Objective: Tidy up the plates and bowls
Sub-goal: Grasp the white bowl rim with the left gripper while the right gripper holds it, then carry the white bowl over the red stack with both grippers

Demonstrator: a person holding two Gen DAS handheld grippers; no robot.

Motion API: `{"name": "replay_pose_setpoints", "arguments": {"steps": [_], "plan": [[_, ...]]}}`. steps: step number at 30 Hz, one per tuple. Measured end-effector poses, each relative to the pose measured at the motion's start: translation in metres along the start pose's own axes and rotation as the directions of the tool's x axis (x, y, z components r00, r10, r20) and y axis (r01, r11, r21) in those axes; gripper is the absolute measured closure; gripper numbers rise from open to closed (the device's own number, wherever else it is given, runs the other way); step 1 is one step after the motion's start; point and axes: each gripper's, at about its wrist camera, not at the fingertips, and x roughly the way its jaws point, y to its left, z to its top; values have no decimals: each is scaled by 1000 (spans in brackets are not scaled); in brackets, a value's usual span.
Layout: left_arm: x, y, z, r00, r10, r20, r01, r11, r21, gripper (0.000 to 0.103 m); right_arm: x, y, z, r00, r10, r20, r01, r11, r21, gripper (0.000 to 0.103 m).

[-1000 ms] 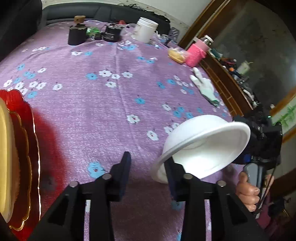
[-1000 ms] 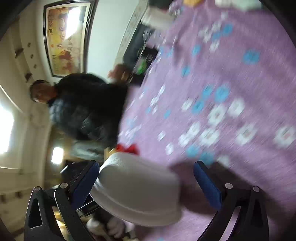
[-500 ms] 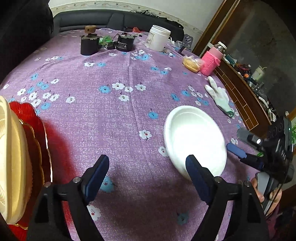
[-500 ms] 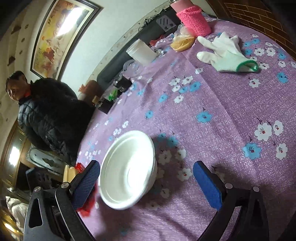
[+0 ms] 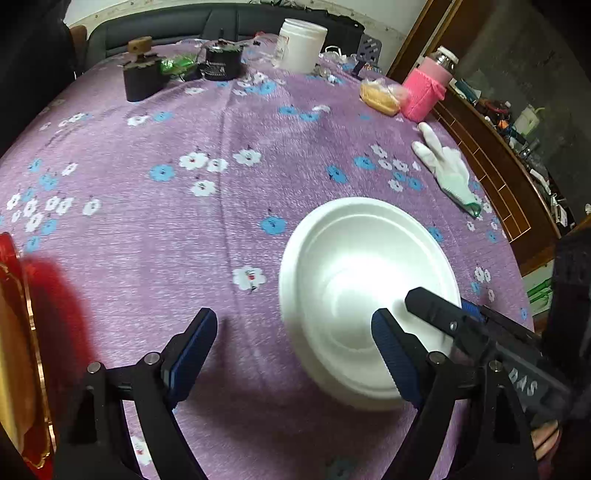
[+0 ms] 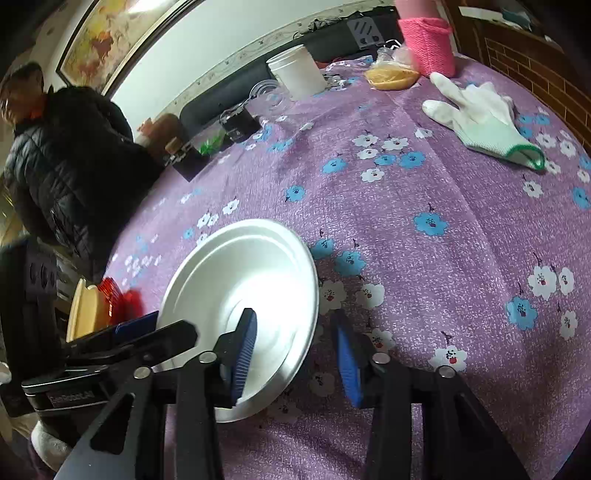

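Where the round table was covered, a purple floral tablecloth (image 5: 155, 236) was seen, with a dark sofa behind it and a wooden cabinet along one side. At the far edge a white tub (image 5: 301, 46), a pink knitted bottle cover (image 5: 424, 92), a bagged bun (image 5: 380, 98) and two dark containers were set, and a white work glove (image 6: 480, 118) was laid flat near the cabinet side. A framed painting (image 6: 107, 33) was hung on the wall, and a bystander in a black jacket (image 6: 66, 162) was stood beside the table. A white foam bowl (image 5: 369, 295) was rested upright on the cloth, toward the near edge. At the left rim, a red plate with gold trim (image 5: 26, 354) was stacked under a cream one. The left gripper (image 5: 295, 354) was held low over the cloth with its jaws spread wide, nothing between them, one finger over the bowl's near rim. The right gripper (image 6: 295, 358) was held partly parted, straddling the bowl's rim, one finger inside and one outside; whether the rim was pinched could not be told.
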Motion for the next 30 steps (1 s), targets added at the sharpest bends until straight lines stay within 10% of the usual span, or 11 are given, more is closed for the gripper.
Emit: {"name": "replay_pose_setpoints", "arguments": {"steps": [3, 8, 13, 30], "plan": [[8, 0, 2, 1000, 4, -17, -4, 1000, -18, 25, 1, 3, -2, 1000, -18, 6, 18, 1000, -24, 63], [11, 1, 1, 999, -14, -41, 13, 1000, -24, 87, 4, 3, -5, 1000, -18, 1, 18, 999, -27, 68], [3, -6, -4, 1000, 16, -11, -16, 1000, -2, 89, 3, 6, -7, 1000, -14, 3, 14, 1000, -16, 87], [-85, 6, -41, 971, 155, 181, -157, 988, -3, 89, -24, 68, -21, 997, 40, 59, -30, 988, -151, 88]]}}
